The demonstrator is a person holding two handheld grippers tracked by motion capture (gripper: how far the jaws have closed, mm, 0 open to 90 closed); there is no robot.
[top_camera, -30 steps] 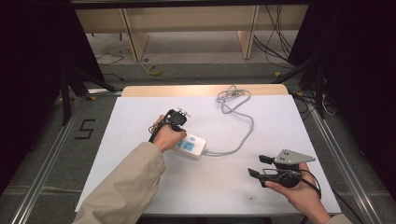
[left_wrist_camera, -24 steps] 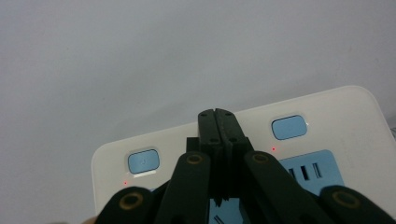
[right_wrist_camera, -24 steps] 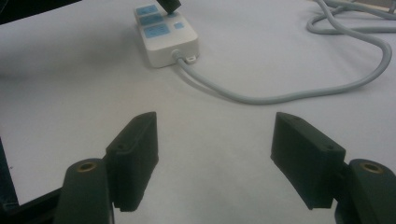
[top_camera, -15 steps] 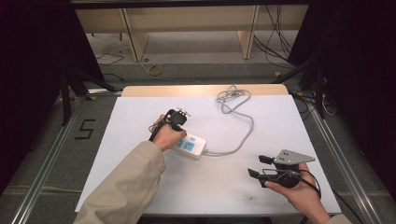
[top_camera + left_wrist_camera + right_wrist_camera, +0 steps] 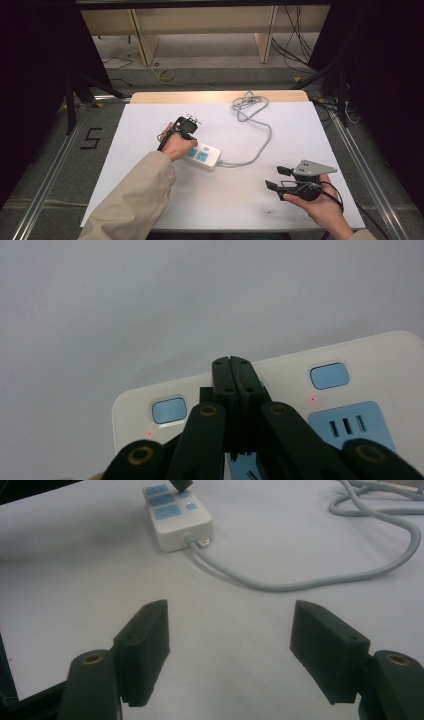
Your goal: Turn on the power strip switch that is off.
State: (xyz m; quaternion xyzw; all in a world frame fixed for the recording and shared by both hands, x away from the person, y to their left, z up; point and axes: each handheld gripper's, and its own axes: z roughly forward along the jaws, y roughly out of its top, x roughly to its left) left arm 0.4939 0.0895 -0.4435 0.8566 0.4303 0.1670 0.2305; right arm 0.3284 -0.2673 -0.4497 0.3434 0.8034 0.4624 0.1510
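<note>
A white sheet [image 5: 150, 145] covers the table, and on it, left of centre, lies the white power strip [image 5: 204, 156], its grey cord [image 5: 260, 145] curving off to a coil at the far edge. The left gripper [image 5: 234, 371] has its 2 jaws pressed together with nothing between them, tips down over the strip between 2 blue buttons [image 5: 169, 410]. The right gripper [image 5: 278, 179] sits well apart near the right front, jaws spread wide and empty.

the left claw [image 5: 234, 365], jaws pressed together, tips on the white power strip [image 5: 390, 355] between two blue switch buttons [image 5: 169, 410], a small red light beside each; pale tabletop [image 5: 150, 300] lies far beyond.
</note>
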